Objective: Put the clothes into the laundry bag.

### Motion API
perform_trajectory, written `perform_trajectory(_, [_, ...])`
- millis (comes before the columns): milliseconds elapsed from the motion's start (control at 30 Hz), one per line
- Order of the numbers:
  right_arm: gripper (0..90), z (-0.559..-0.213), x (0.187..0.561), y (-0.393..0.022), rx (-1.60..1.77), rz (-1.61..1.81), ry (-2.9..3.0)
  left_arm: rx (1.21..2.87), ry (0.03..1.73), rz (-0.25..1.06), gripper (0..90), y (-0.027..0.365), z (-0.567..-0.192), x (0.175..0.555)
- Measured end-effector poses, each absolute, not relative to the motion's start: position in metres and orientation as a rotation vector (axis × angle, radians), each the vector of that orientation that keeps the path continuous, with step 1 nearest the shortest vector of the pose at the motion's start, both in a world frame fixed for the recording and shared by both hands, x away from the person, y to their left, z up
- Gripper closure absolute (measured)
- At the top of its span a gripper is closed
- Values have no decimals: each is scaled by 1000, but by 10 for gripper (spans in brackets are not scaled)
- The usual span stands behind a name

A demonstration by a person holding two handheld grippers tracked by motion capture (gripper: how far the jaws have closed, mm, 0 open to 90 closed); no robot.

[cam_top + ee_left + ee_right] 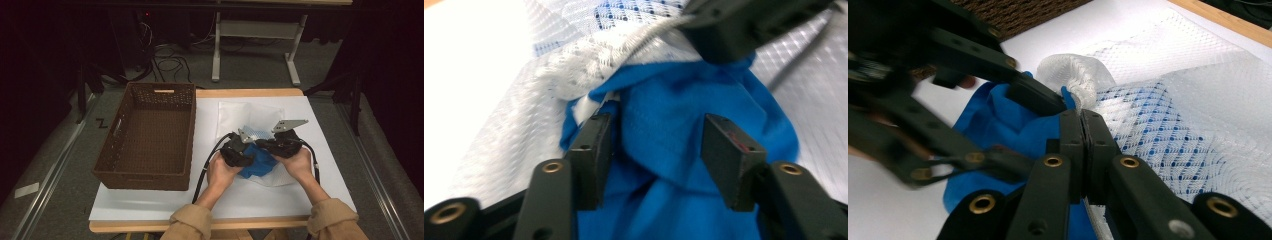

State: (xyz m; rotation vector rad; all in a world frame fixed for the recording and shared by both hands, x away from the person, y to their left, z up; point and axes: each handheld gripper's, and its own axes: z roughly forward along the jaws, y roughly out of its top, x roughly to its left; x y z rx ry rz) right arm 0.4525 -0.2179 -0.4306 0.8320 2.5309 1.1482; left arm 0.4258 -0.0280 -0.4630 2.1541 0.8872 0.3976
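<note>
Jaws apart around blue cloth (704, 130); right gripper (1082, 117) pinches mesh bag (1168, 130).

One mark reads: a black "Z" on the grey floor (101, 123), left of the brown basket (150, 132). No other readable text, labels or brands.

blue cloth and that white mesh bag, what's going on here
A person at a table works a blue cloth into or out of a white mesh bag, one hand-held gripper in each hand. The right hand-held gripper is pinched shut on the bag's edge at its opening. The left hand-held gripper has its jaws apart on either side of the bunched cloth, not pressing it. A brown woven basket sits to the left.
</note>
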Motion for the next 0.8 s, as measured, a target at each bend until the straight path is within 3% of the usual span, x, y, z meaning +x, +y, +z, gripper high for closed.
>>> perform_trajectory(333, [898, -431, 453, -218, 847, 1144, 2534, 2258, 765, 328, 395, -27, -470, 397])
perform_trajectory(567, [898, -431, 454, -220, 857, 1139, 2537, 2301, 792, 292, 395, -39, -490, 406])
perform_trajectory(633, [898, -432, 454, -220, 852, 1136, 2537, 2315, 793, 308, 489, -42, -492, 407])
perform_trajectory(800, [898, -432, 454, -218, 847, 1146, 2539, 2247, 817, 178, 814, -40, -490, 418])
